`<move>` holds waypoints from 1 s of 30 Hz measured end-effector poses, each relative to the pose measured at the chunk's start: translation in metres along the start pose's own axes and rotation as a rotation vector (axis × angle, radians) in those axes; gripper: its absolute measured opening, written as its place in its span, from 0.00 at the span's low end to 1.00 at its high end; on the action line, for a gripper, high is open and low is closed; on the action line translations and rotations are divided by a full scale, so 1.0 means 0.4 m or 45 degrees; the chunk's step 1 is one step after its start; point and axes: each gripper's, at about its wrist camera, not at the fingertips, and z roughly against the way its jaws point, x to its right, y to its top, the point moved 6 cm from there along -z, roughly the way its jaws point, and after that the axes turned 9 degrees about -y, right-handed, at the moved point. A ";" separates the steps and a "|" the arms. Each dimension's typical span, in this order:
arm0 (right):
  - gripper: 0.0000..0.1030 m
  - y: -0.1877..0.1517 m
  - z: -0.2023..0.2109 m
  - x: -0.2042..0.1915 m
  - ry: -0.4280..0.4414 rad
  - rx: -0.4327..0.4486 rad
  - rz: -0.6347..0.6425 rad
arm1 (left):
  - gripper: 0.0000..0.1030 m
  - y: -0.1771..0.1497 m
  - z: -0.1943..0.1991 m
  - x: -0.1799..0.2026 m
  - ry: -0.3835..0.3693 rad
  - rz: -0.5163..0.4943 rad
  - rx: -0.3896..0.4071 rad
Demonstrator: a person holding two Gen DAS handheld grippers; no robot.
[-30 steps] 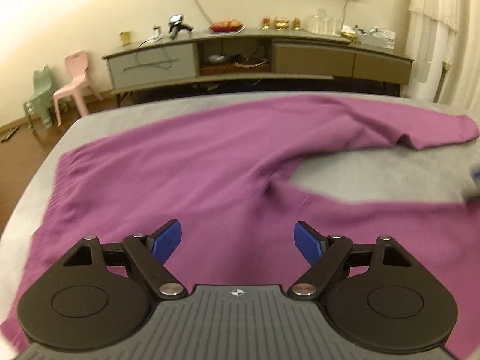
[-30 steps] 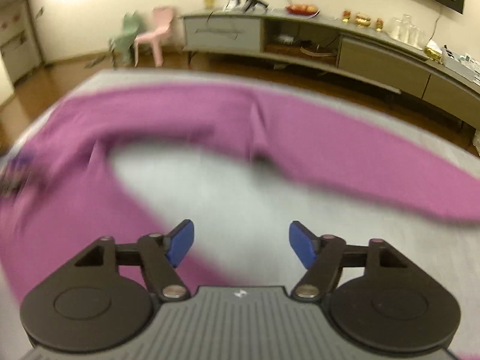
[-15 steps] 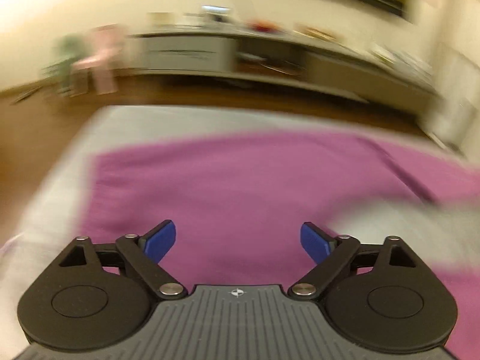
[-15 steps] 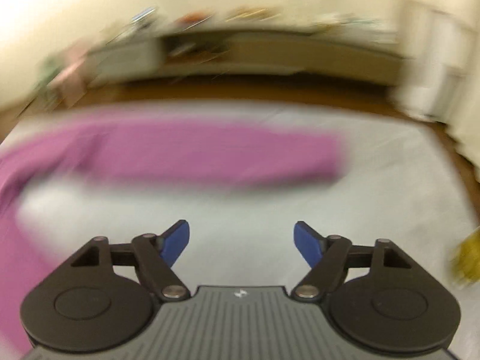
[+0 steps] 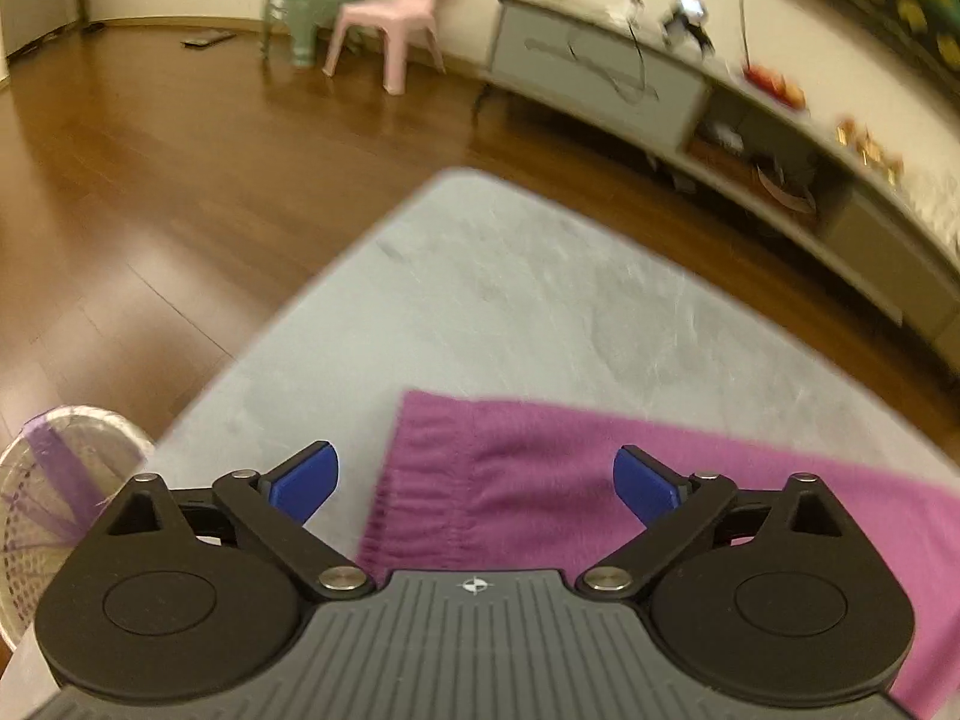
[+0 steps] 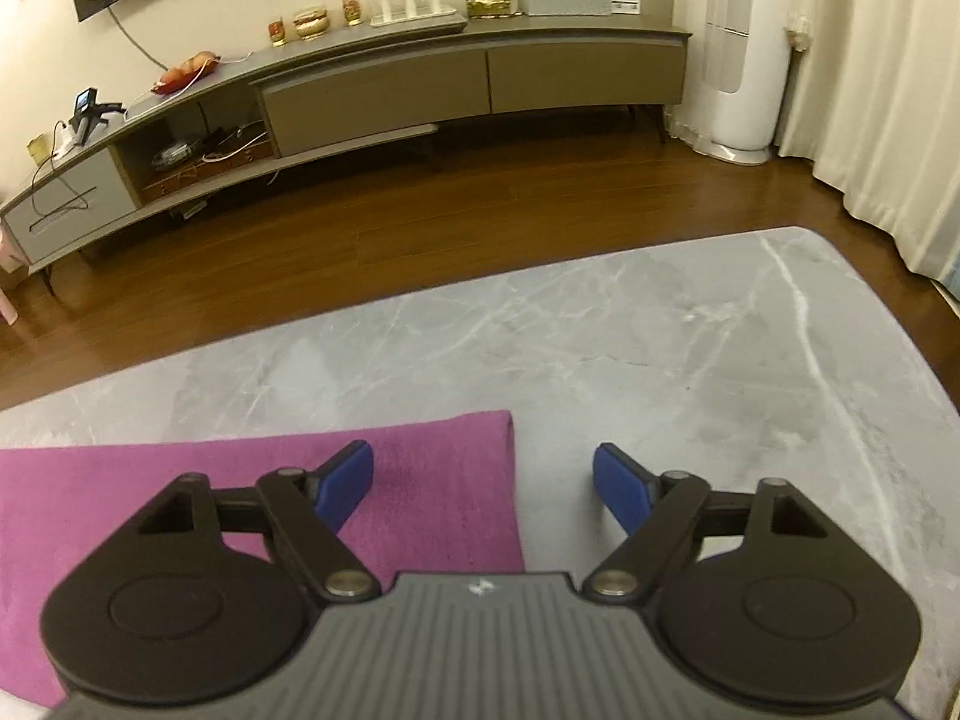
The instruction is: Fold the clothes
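Magenta sweater [image 5: 540,480] on grey marbled table [image 6: 660,348]; blue fingertips [image 6: 618,486]; pink chair [image 5: 396,18]

The left gripper [image 5: 475,483] points steeply downward, its blue-padded jaws spread wide, having just been opening, with nothing pinched between them. The right gripper [image 6: 483,483] tilts down at much the same angle, jaws apart a little less and just narrowed slightly, apparently gripping nothing, though the pad tips are partly hidden by its own linkage.
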 end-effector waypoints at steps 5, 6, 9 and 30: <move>0.07 0.016 0.012 -0.009 0.000 0.031 0.058 | 0.37 0.003 -0.018 0.063 0.036 -0.199 0.084; 0.07 0.021 0.018 -0.011 0.002 0.030 0.061 | 0.20 0.008 -0.013 0.075 -0.016 -0.186 0.087; 0.06 0.040 0.116 -0.001 0.017 0.141 0.077 | 0.12 0.009 0.067 0.090 -0.115 -0.178 0.194; 0.50 -0.668 0.674 0.492 0.292 -0.085 -0.404 | 0.83 -0.480 0.511 -0.227 -0.439 0.396 0.165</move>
